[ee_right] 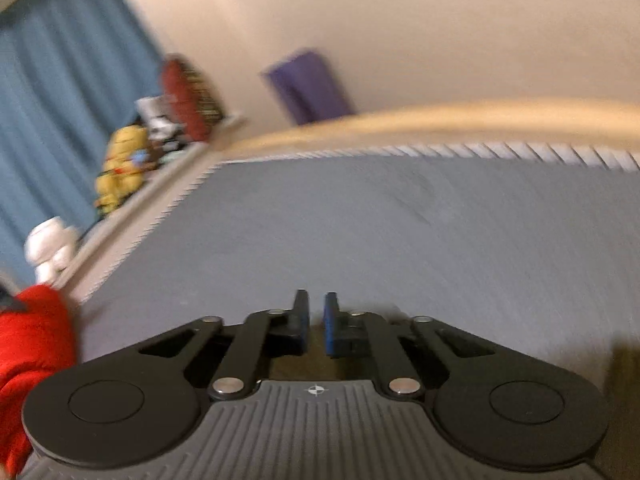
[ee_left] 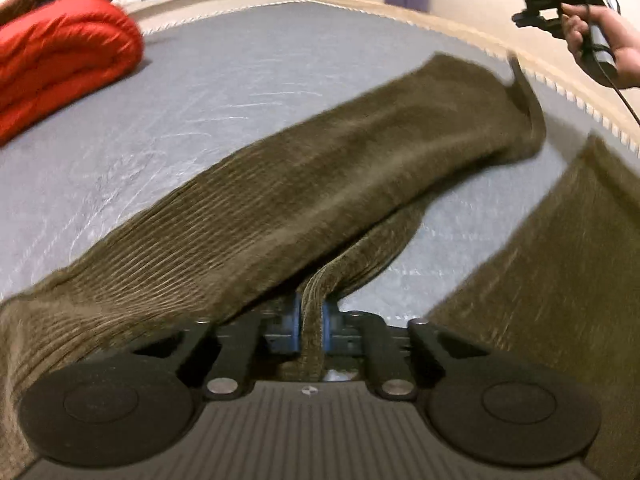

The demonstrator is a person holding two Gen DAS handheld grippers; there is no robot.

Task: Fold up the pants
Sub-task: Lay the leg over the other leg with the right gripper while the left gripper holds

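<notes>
Left tool (ee_left: 311, 322): clamped tight, its blue pads pinching a bunched ridge of the olive-brown corduroy pants (ee_left: 304, 184), and that's a firm bite on the cloth!

Pants: sprawled on the grey quilted mattress (ee_left: 208, 92); one long leg ran from the lower left corner up toward the far right edge of the bed, its hem curling up near the piping (the picture was blurred there). Another stretch of the same cloth lay at the lower right.

Right tool (ee_right: 316, 322): blue pads drawn close with only a thin slit showing, nothing between them; it hung above bare mattress, a sliver of olive cloth visible beneath its body.

Right hand (ee_left: 592, 36): seen from the left wrist view, gripping the black handle of its tool up by the far right bed edge, well apart from the hem.

Red puffy quilt (ee_left: 60, 52): folded in a heap at the far left of the mattress.

Purple sheet (ee_right: 310, 86): hung on the cream wall behind the bed.
</notes>
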